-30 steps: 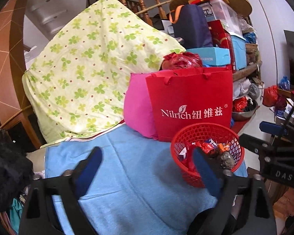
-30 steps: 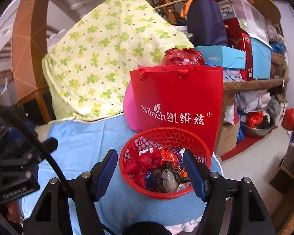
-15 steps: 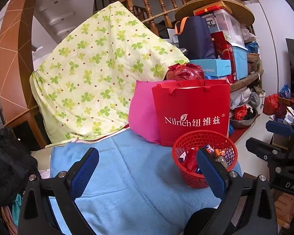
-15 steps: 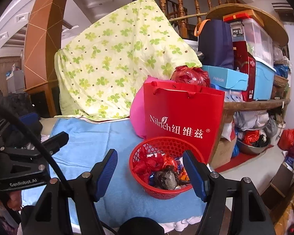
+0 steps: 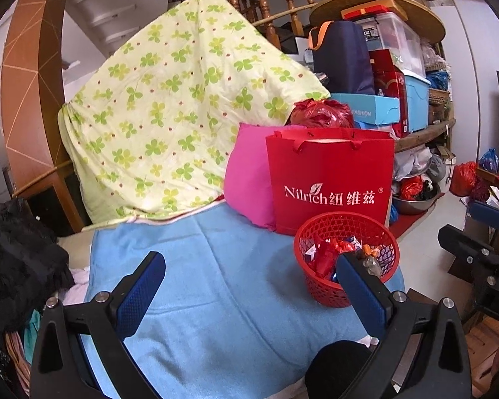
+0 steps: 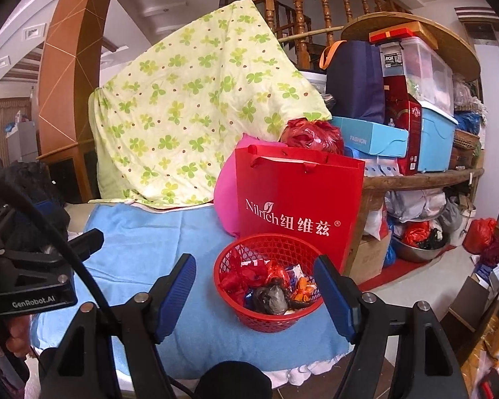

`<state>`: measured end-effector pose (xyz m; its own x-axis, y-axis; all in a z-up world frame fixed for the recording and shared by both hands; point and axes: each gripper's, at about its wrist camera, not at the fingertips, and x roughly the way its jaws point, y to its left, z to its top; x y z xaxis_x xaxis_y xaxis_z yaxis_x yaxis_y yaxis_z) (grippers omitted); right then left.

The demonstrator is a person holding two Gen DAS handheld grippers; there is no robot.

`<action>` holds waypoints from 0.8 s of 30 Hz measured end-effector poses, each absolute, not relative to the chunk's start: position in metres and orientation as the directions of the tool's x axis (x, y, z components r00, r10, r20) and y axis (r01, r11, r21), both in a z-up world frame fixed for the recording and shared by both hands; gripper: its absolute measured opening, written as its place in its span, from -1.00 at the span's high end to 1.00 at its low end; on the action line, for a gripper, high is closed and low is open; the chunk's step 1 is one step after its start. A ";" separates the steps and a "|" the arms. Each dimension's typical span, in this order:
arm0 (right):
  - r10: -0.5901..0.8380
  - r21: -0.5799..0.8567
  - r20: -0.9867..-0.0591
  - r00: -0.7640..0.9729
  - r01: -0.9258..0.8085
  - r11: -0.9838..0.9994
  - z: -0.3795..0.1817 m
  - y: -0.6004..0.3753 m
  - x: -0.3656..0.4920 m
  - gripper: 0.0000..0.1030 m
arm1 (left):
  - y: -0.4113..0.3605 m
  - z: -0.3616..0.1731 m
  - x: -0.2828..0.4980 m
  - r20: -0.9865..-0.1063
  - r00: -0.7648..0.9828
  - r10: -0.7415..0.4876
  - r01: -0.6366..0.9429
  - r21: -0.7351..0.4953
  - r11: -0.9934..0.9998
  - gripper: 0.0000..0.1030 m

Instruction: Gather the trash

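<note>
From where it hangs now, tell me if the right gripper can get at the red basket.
Probably yes: the right gripper has open jaws lined up on the red basket, and nothing lies between them on the blue towel.

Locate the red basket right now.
The red basket sits on the blue towel near its right edge, directly in front of the red paper bag; the right wrist view frames it between the open right gripper.
</note>
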<state>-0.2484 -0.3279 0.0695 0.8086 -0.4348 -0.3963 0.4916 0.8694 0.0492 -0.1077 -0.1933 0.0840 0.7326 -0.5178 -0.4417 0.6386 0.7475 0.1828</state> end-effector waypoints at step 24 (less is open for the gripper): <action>-0.409 0.052 -0.426 0.807 0.473 0.879 0.065 -0.329 -0.247 -0.49 | -0.198 0.077 -0.114 -0.450 0.737 -0.505 0.636 0.209 0.743 -0.98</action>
